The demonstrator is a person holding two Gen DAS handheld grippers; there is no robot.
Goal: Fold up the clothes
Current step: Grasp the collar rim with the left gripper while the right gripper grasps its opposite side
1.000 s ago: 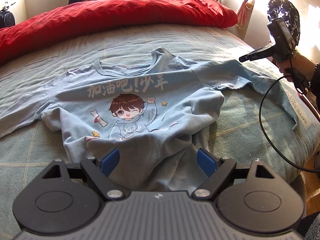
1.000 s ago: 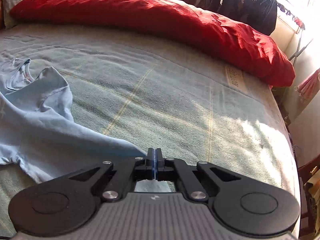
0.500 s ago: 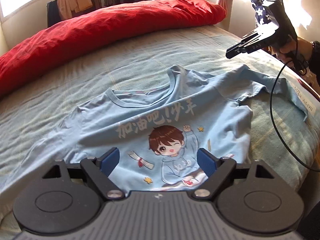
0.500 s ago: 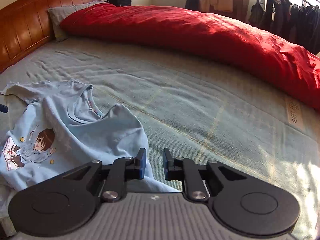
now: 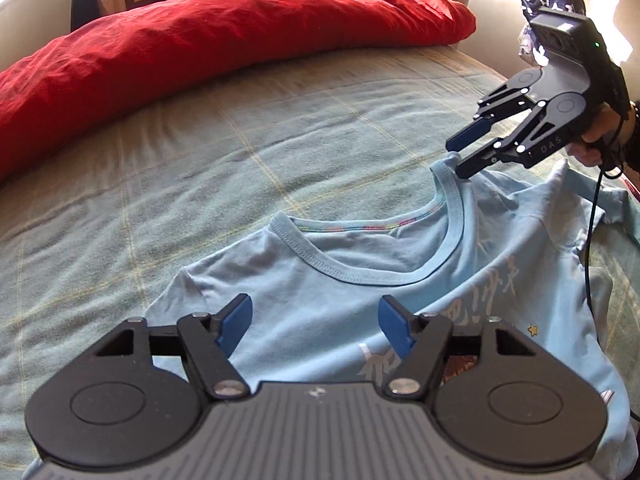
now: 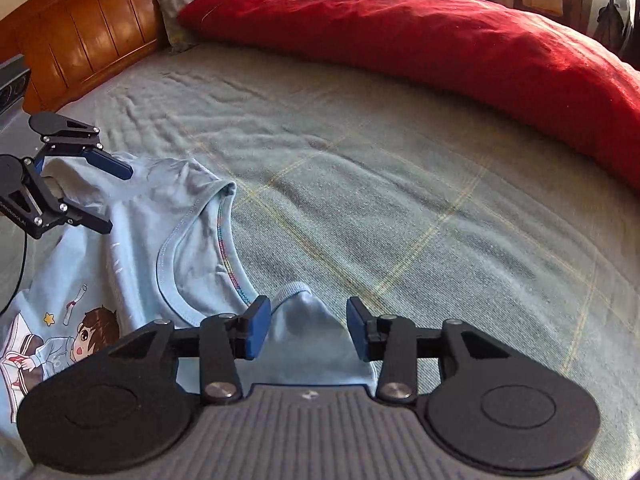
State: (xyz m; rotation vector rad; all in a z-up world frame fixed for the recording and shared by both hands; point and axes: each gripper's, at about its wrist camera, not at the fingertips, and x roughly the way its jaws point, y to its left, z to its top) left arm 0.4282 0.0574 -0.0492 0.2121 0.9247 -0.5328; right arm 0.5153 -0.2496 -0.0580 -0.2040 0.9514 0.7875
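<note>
Left gripper (image 5: 315,325) fingers parted, just closing, over shirt (image 5: 360,292), gripping nothing. Right gripper (image 6: 307,326) fingers parted, just opening, shirt shoulder between, unpinched. Shirt flat on bed (image 5: 200,152).

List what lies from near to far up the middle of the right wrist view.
Right hand-held gripper → light blue T-shirt shoulder between its open fingers → grey-green plaid blanket → red duvet.

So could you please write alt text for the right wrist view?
Open right gripper straddles a shoulder fold of a light blue T-shirt on a grey-green bed cover; the open left gripper hovers at left, red duvet behind.
</note>
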